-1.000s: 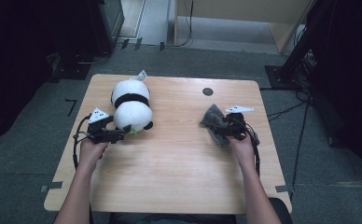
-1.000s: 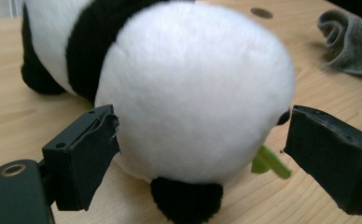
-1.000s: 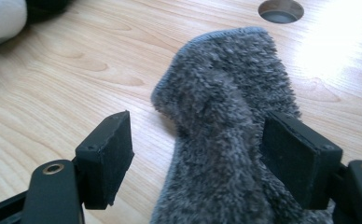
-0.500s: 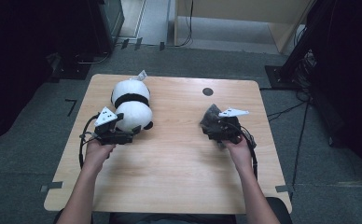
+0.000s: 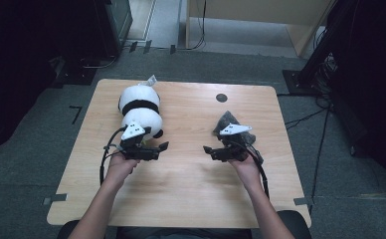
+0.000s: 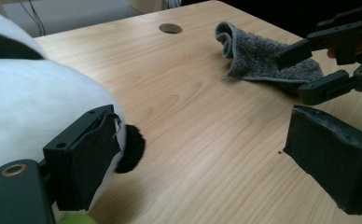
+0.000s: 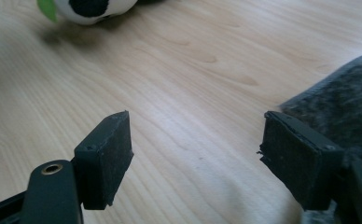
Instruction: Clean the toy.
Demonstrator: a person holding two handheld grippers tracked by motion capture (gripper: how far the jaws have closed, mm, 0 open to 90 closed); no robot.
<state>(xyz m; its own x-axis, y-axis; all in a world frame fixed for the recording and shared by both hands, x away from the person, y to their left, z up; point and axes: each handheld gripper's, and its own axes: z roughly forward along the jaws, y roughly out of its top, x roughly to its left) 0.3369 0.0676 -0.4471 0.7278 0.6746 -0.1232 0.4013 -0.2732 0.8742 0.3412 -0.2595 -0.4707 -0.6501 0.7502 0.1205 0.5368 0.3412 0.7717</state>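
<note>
Bringing both grippers in over the pale wooden worktop (image 5: 181, 189), the person looks to be setting up to take hold of the two soft things lying there. The left gripper (image 5: 162, 148) stands open with nothing between its jaws; in the left gripper view one black pad sits just beside, perhaps brushing, the white-and-black plush panda toy (image 6: 25, 107), which lies on its side at the left of the worktop, toward the far edge. The right gripper (image 5: 208, 151) is likewise open and empty, pointing toward the middle; the crumpled dark grey terry cloth (image 5: 228, 122) lies just behind and beside it, on the right half of the worktop, and one jaw stands next to its edge in the right gripper view.

To do this well, I would turn each gripper toward its own thing before closing. For the panda, come in low and bite a compact, firm part, since plush gives and slips. For the cloth, press one jaw to the worktop and pinch a raised fold, not a flat layer.
</note>
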